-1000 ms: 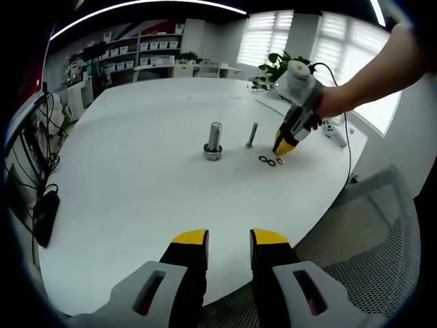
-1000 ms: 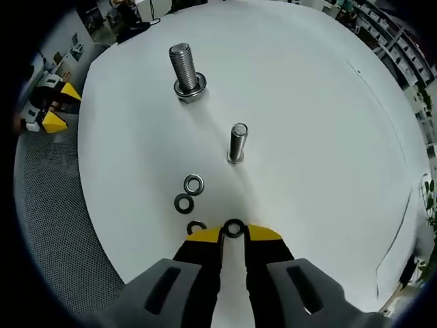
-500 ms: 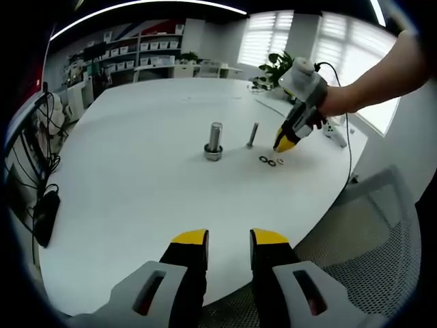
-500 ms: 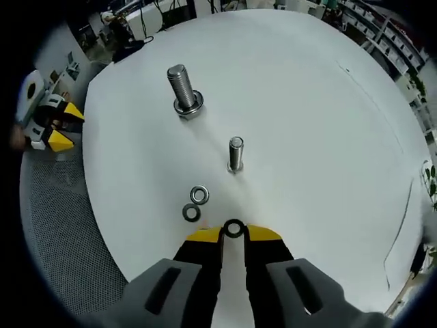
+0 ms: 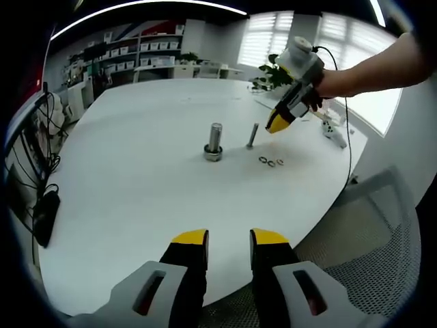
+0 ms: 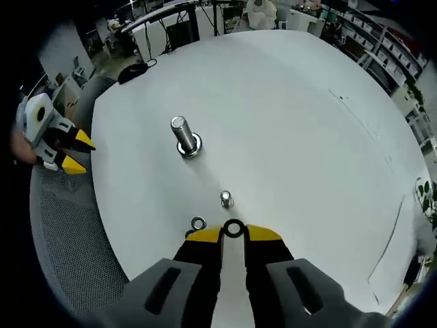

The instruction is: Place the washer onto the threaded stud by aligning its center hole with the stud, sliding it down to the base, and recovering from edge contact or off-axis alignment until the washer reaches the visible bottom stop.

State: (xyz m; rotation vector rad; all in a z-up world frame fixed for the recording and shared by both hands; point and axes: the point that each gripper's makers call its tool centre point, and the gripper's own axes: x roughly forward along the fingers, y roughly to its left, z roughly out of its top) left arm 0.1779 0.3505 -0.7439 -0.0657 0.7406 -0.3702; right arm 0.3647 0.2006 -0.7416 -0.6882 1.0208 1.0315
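Right hand-held gripper point(image 6: 233, 234) clamped on washer point(image 6: 233, 228), pinched by its rim between the yellow tips so the centre hole stays free for the stud. Held in the air above the desk point(image 6: 293, 137), just short of the thin stud point(image 6: 225, 199); judged to be lining up for descent. Washer small, dark, ring-shaped, hole clearly open. Spare washers point(image 5: 271, 162) lying near the stud base. Left hand-held gripper point(image 5: 229, 240) idle at the desk edge, tips apart, holding nothing. Large bolt point(image 6: 184, 137) standing apart.

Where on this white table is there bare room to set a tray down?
Free: the wide table stretch between the large bolt and the left gripper; also beyond both studs. Crowded: around the thin stud and loose washers, under the right gripper.
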